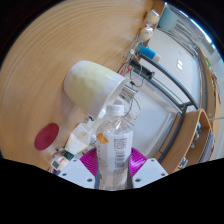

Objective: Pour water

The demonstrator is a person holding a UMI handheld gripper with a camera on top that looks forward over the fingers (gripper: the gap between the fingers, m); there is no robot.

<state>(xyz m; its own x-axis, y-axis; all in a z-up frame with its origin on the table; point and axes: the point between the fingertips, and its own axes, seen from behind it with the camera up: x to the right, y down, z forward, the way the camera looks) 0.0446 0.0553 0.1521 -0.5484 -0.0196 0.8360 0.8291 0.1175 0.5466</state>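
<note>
A clear plastic water bottle (pixel 116 140) with a white label and an open neck stands between my gripper's (pixel 112 163) fingers, and both magenta pads (pixel 90 160) press against its sides. The view is rolled, so the bottle is tipped over the round wooden table (pixel 50 60). Just beyond the bottle's mouth is a pale yellow-green cup (pixel 93 84), seen from its side with its opening towards the bottle. Whether water is flowing cannot be seen.
A dark red coaster-like disc (pixel 46 137) lies on the table beside the bottle. A white and orange object (pixel 76 138) sits close to the left finger. Beyond the table edge are a metal-framed chair (pixel 165 85) and a grey floor.
</note>
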